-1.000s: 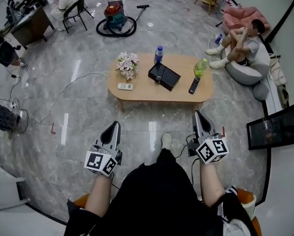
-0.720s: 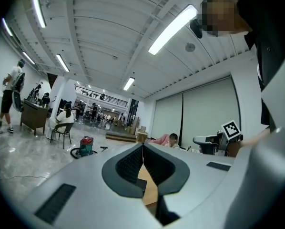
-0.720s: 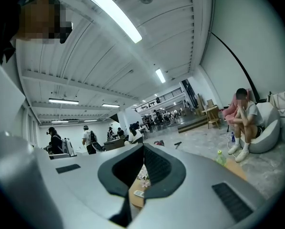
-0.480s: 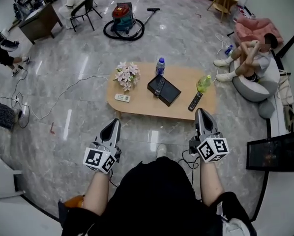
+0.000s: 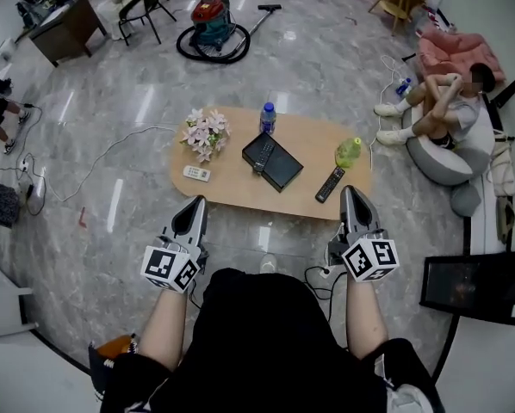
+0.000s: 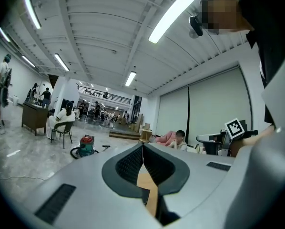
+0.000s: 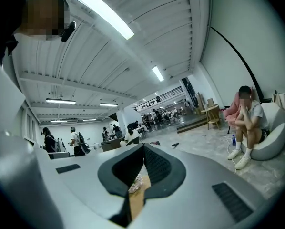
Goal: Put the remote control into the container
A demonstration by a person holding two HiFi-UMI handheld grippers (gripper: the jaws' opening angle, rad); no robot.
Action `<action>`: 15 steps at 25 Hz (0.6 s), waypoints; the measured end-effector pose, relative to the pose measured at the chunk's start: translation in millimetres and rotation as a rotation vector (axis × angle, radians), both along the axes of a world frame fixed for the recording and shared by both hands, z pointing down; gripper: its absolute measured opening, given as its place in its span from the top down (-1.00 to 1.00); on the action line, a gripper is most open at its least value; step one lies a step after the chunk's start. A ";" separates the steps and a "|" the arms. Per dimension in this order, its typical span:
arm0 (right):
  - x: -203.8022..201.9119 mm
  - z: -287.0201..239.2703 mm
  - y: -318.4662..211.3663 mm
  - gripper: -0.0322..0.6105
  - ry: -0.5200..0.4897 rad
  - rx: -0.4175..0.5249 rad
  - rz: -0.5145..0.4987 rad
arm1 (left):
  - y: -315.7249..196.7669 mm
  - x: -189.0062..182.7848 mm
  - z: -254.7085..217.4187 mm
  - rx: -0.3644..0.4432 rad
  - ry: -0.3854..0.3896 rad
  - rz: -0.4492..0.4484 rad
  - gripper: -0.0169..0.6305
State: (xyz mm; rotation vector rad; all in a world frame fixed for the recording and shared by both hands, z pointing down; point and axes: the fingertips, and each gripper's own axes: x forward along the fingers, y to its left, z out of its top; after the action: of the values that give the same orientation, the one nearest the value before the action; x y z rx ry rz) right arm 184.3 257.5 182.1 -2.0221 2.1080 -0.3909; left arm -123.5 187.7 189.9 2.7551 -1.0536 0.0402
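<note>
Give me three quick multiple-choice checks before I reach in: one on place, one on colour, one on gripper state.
1. Where is the black remote?
A) on the table, right of the black container
B) on the floor
C) among the flowers

2. The small remote beside the flowers is:
A) red
B) white
C) green

3. The left gripper and right gripper are:
A) wide open
B) shut on a remote
C) shut, empty

Answers: 1 A, it lies just below the green bottle in the head view. 2 B, it shows white against the wood. 3 C, in both gripper views the pads meet with nothing between them.
</note>
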 end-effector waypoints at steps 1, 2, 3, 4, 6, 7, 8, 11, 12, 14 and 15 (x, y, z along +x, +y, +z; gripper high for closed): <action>5.8 2.6 -1.5 0.87 -0.010 -0.002 0.008 | -2.5 5.4 1.4 -0.011 0.012 -0.002 0.92; 9.8 5.8 -2.6 0.87 -0.021 -0.007 0.012 | -4.3 9.6 3.1 -0.025 0.025 -0.004 0.92; 12.2 9.5 -3.7 0.87 -0.028 -0.015 0.013 | -5.9 12.8 4.9 -0.037 0.032 -0.006 0.92; 13.4 13.5 -5.3 0.87 -0.030 -0.025 0.010 | -7.8 15.3 7.0 -0.045 0.033 -0.008 0.92; 14.0 21.5 -11.0 0.87 -0.025 -0.048 -0.002 | -13.3 19.6 12.2 -0.054 0.018 -0.009 0.92; 13.9 25.4 -14.8 0.87 -0.020 -0.061 -0.009 | -16.5 21.7 15.2 -0.057 0.007 -0.007 0.92; 13.5 29.4 -18.5 0.87 -0.014 -0.073 -0.016 | -19.8 23.9 18.3 -0.058 -0.005 -0.004 0.92; 11.2 44.0 -27.7 0.87 0.007 -0.112 -0.032 | -29.9 29.7 30.2 -0.069 -0.040 0.016 0.92; 10.8 48.9 -30.6 0.87 0.011 -0.123 -0.033 | -34.0 31.2 34.9 -0.076 -0.046 0.023 0.92; 12.2 56.3 -38.7 0.87 0.005 -0.138 -0.029 | -45.0 34.0 43.5 -0.093 -0.052 0.035 0.92; 13.0 58.7 -43.5 0.87 0.000 -0.144 -0.026 | -51.1 35.1 47.4 -0.101 -0.054 0.038 0.92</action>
State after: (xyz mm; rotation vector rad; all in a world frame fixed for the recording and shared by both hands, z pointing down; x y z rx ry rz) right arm 197.3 214.0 240.9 -2.0718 2.1654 -0.5619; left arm -88.4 136.6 237.3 2.6969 -0.9831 0.1693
